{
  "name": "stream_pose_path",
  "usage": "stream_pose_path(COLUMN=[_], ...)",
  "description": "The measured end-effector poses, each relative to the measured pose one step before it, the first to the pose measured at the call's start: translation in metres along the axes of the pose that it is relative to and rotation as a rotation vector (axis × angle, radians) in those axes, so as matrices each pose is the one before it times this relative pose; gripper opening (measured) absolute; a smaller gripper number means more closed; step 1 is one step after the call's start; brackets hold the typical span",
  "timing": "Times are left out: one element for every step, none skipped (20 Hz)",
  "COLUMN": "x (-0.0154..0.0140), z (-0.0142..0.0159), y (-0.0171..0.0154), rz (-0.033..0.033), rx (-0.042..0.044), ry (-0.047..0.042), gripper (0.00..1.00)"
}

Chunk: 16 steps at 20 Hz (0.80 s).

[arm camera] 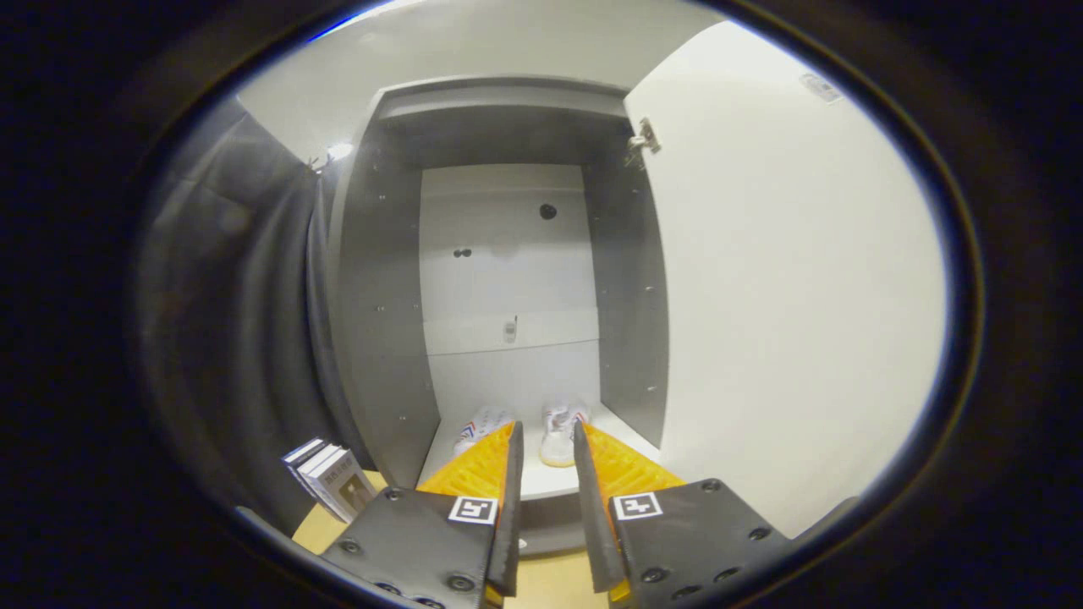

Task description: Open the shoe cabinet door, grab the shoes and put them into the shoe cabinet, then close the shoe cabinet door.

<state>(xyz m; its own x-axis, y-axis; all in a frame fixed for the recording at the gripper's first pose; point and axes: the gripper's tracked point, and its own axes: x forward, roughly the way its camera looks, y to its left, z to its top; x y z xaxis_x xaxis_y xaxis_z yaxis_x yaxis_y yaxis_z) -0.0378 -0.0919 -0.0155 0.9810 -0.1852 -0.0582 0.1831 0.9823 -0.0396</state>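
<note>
We see the cabinet [389, 338] with its door [787, 279] swung open at right; two shoes [558, 436] rest on its bottom shelf, just beyond the gripper [546, 440], whose fingers stand apart, holding nothing.

One shoe cabinet [385, 338], open; one cabinet door [787, 279] swung to right, one hinge [643, 139] near its top edge
Two shoes inside on cabinet floor: left shoe [481, 423] partly behind left finger, right shoe [560, 433] seen through gap between fingers
One gripper [548, 440], two fingers parted, nothing between them; two square markers, one per finger
Small stack of boxes [332, 478] left of cabinet base, two or three, count unclear
</note>
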Motion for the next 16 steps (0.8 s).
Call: stream_pose_path(x=[-0.00998, -0.00821, -0.00828, -0.00793, -0.00826, -0.00779, -0.00896, -0.00794, -0.00965, -0.01123, -0.01138, -0.00948, -0.01264, -0.00523, -0.00738, -0.00706], z=[0.00520, 0.00480, 0.00535, 0.00497, 0.00524, 0.00574, 0.00588, 0.00492, 0.00552, 0.00365, 0.00362, 0.00325, 0.00325, 0.00014, 0.00273, 0.00348], y=[-0.00667, -0.00677, -0.00726, -0.00865, -0.00815, -0.00992, -0.00990, -0.01012, -0.01048, -0.00968, -0.01001, -0.01048, -0.01014, -0.01221, -0.01032, -0.00975], rz=[-0.00982, -0.00842, -0.00720, -0.00666, -0.00318, -0.00334, 0.00079, -0.00185, -0.00052, 0.00323, 0.00413, 0.00536, 0.00442, 0.00455, 0.00557, 0.00839], rx=[-0.00061, -0.00029, 0.00136, 0.00304, 0.00442, 0.00338, 0.00249, -0.00195, -0.00684, -0.00938, -0.00971, -0.00900, -0.00765, -0.00285, 0.00321, 0.00718], ry=[-0.01203, -0.01220, -0.01081, -0.01021, -0.00946, -0.01051, -0.00963, -0.00967, -0.01014, -0.00927, -0.00635, -0.00491, -0.00425, 0.00047, -0.00030, -0.00232], gripper=[0.35, 0.35, 0.35, 0.35, 0.35, 0.35, 0.35, 0.35, 0.35, 0.35, 0.35, 0.35, 0.35, 0.35, 0.35, 0.35])
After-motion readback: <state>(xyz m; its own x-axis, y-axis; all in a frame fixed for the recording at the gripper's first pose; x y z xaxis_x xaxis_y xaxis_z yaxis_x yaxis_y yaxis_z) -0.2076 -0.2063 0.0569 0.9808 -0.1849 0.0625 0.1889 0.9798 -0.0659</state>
